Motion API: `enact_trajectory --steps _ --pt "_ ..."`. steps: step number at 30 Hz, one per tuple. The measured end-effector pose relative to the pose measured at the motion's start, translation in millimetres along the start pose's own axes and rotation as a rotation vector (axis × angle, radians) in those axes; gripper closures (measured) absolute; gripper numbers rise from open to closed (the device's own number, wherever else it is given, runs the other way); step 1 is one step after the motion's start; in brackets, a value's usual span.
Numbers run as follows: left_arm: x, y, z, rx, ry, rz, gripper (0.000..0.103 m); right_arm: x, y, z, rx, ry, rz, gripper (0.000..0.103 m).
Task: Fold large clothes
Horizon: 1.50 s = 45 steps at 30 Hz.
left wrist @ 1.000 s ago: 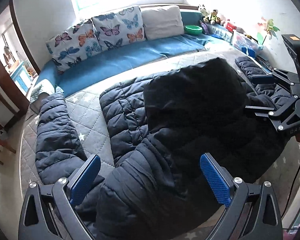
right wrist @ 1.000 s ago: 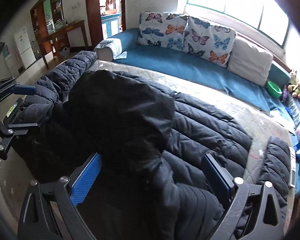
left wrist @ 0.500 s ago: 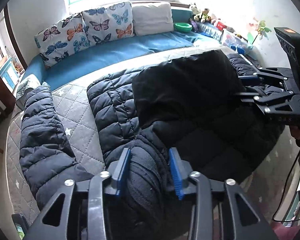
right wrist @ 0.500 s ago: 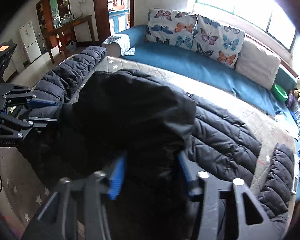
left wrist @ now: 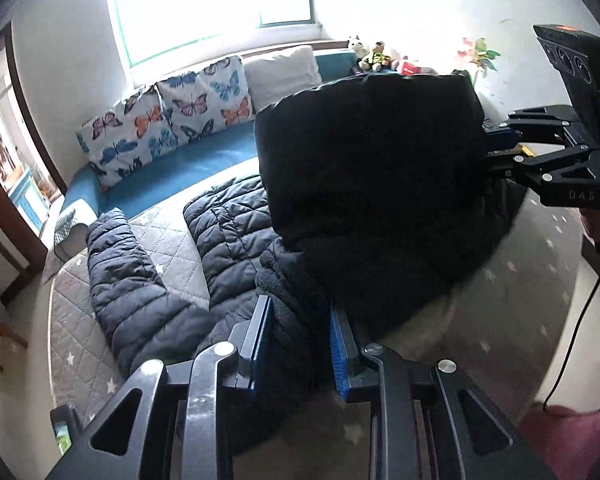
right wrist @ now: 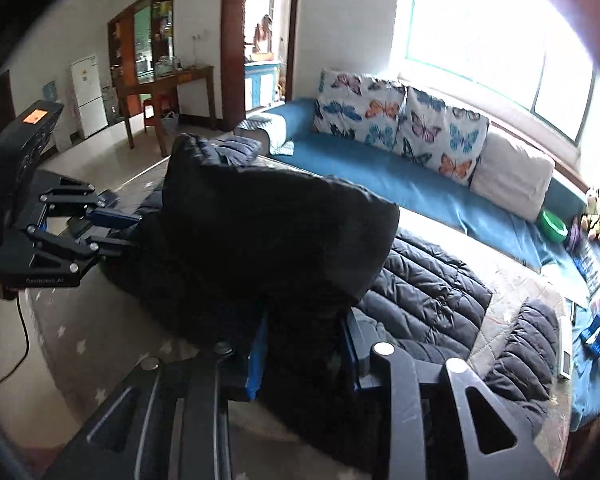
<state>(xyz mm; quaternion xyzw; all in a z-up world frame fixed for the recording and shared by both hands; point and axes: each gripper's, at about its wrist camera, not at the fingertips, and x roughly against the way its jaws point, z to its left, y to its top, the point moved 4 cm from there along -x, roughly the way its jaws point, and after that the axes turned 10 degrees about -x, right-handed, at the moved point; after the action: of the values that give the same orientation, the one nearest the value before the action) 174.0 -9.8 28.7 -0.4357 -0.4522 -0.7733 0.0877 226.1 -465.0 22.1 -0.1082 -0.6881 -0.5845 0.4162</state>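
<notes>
Between closing fingers (left wrist: pixel 265 344) of both grippers: jacket (left wrist: pixel 372 176) hem, pinched.

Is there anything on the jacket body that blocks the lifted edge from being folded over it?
Nothing visible does. The dark quilted puffer jacket lies bare beyond the lifted edge; both tongs, left and right, are closing on that edge.

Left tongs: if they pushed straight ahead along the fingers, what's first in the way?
The left tongs, closing on a fold of the dark puffer jacket, would drive deeper into that jacket, probably its raised black panel; depth is unclear.
</notes>
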Motion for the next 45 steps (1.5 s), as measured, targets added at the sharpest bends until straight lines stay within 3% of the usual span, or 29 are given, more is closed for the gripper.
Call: enact_trajectory --steps 8,16,20,22,23,25,27,32,36,38,42,45 --pt "52.7 -50.0 -54.0 -0.048 -0.022 -0.023 0.079 33.2 -56.1 31.5 0.097 0.012 -0.024 0.071" --pt "92.8 -85.2 -91.7 -0.106 -0.046 -0.009 0.078 38.8 -124.2 53.0 0.157 0.070 0.117 0.069" --pt "105.4 -84.5 -92.4 -0.107 -0.044 -0.007 0.078 48.8 -139.8 52.5 0.166 0.104 0.198 0.069" --pt "106.1 -79.7 -92.9 -0.112 -0.030 -0.003 0.078 61.6 -141.1 52.0 0.173 0.114 0.194 0.066" --pt "103.3 -76.3 -92.6 -0.108 -0.031 0.000 0.078 67.8 -136.0 49.8 0.167 0.125 0.189 0.064" --pt "89.9 -67.4 -90.3 -0.099 -0.050 0.008 0.078 78.2 -132.3 50.0 0.160 0.122 0.159 0.039" --pt "70.3 -60.8 -93.2 -0.095 -0.063 0.017 0.078 76.2 -126.1 45.1 0.152 0.083 0.105 0.032" --pt "-0.5 -57.7 -107.1 -0.049 -0.148 0.079 0.078 28.1 -137.9 34.5 0.064 0.059 0.128 0.032" --pt "-52.5 -74.9 -121.0 -0.016 -0.234 0.154 0.078 -23.3 -167.8 22.1 -0.014 0.084 0.259 0.032" --pt "-71.7 -87.2 -128.6 -0.033 -0.239 0.216 0.078 -36.2 -175.6 16.5 -0.029 0.091 0.303 0.032" --pt "-74.5 -84.5 -121.0 -0.019 -0.255 0.224 0.078 -27.4 -155.3 3.1 -0.022 0.100 0.288 0.032" --pt "-63.2 -63.2 -93.3 0.013 -0.207 0.176 0.076 -21.0 -123.6 -26.3 -0.066 0.076 0.244 0.032"
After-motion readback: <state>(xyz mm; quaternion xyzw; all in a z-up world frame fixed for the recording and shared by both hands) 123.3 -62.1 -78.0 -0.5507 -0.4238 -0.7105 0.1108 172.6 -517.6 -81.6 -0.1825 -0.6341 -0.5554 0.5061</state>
